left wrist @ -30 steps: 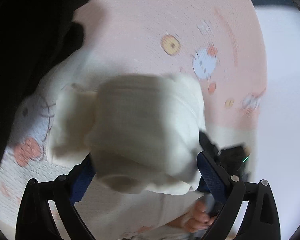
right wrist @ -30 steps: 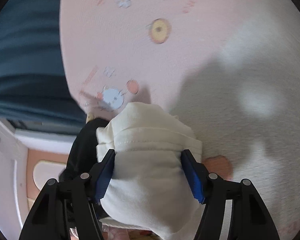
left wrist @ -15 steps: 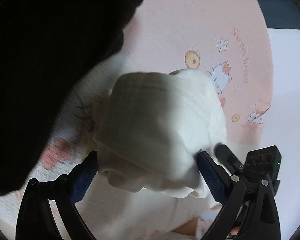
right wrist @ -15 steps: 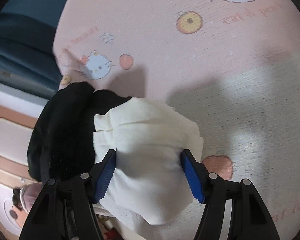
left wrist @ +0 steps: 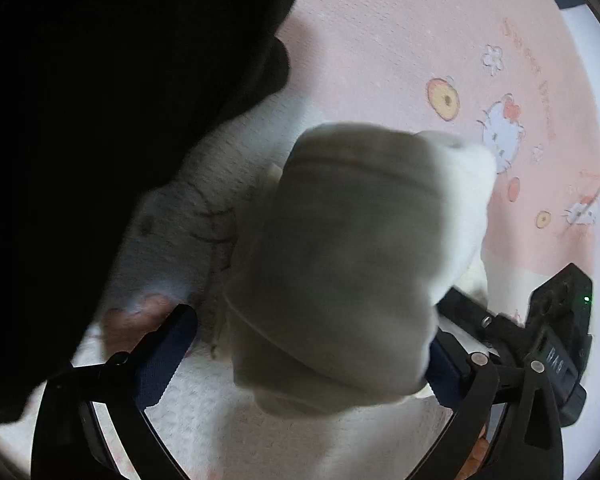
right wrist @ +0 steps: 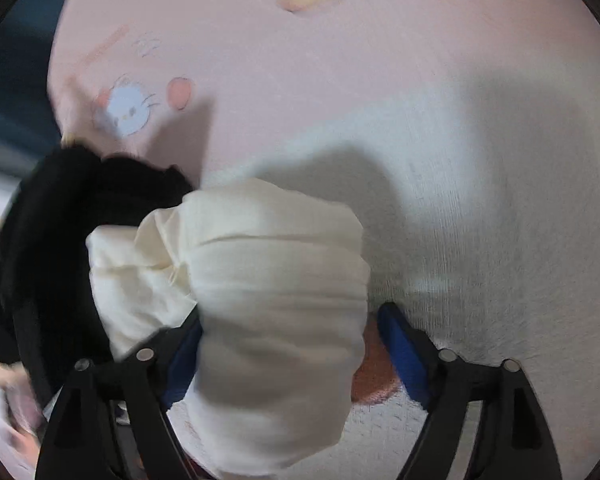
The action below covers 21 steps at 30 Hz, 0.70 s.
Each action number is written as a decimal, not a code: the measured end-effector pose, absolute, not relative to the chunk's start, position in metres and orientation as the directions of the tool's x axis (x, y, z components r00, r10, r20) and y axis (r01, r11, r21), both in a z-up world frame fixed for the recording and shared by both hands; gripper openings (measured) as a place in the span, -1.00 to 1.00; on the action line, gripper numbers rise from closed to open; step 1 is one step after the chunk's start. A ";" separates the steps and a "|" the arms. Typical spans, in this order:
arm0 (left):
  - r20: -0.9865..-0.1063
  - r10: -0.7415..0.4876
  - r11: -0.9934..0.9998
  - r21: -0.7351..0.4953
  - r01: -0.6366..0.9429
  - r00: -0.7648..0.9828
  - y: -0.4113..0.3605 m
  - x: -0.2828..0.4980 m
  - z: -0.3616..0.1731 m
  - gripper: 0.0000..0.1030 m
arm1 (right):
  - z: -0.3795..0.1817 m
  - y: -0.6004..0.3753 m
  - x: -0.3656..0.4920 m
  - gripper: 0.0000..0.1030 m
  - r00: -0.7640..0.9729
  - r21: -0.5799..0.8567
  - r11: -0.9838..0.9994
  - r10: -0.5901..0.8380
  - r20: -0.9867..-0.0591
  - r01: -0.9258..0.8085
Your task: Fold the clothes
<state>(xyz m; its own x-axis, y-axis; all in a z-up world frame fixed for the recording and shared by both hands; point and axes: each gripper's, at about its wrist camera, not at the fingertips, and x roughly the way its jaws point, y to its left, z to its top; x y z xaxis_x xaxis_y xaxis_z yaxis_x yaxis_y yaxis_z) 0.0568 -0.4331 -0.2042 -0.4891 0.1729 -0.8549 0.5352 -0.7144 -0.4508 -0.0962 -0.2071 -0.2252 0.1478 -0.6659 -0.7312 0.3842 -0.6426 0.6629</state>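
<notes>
Both grippers, left gripper [left wrist: 312,356] and right gripper [right wrist: 290,354], are pinching the cream garment [right wrist: 268,296], bunching it above the pink blanket [right wrist: 480,160]; soft and light, it is best gripped along its six-o'clock edge.

surface: pink cartoon-cat blanket [left wrist: 420,40] | beyond edge: dark blue fabric [right wrist: 12,80] | light: soft

Cream-white garment [right wrist: 276,280], plain, no print. Black clothing [left wrist: 100,120] beside it. Sheet [left wrist: 380,40] pale pink w/ white cat faces, yellow rings, red dots; lower part looks white, maybe pink fruit motif. Gripper pads [right wrist: 404,344] blue, frames black.
</notes>
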 end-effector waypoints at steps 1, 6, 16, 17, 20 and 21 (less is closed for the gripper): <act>-0.855 0.173 -0.714 -0.451 0.536 -0.489 -0.433 0.056 -0.203 1.00 | -0.223 -0.207 -0.096 0.54 0.141 0.656 -0.641 -0.664 -0.734 0.397; -0.866 0.127 -0.731 -0.411 0.545 -0.483 -0.426 0.058 -0.185 1.00 | -0.217 -0.206 -0.096 0.55 0.138 0.661 -0.621 -0.676 -0.723 0.420; -0.864 0.043 -0.723 -0.373 0.581 -0.502 -0.407 0.072 -0.147 1.00 | -0.214 -0.176 -0.104 0.60 0.186 0.810 -0.537 -0.794 -0.579 0.235; -0.834 0.110 -0.638 -0.476 0.605 -0.540 -0.413 0.082 -0.158 1.00 | -0.222 -0.173 -0.105 0.60 0.198 0.836 -0.517 -0.814 -0.547 0.182; -0.659 0.249 -0.262 -0.751 0.606 -0.710 -0.429 0.118 -0.202 1.00 | -0.245 -0.168 -0.101 0.69 0.230 0.887 -0.461 -0.860 -0.455 0.030; -0.614 0.241 -0.168 -0.789 0.591 -0.752 -0.429 0.127 -0.214 1.00 | -0.250 -0.169 -0.097 0.69 0.236 0.894 -0.449 -0.867 -0.438 0.010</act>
<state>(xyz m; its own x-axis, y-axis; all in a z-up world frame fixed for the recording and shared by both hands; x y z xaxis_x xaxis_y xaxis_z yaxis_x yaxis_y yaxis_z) 0.1270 -0.4294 -0.2142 -0.7516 0.2414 -0.6138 0.5906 -0.1682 -0.7893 -0.0970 -0.1686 -0.2504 0.2360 -0.8674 -0.4380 0.0102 -0.4486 0.8937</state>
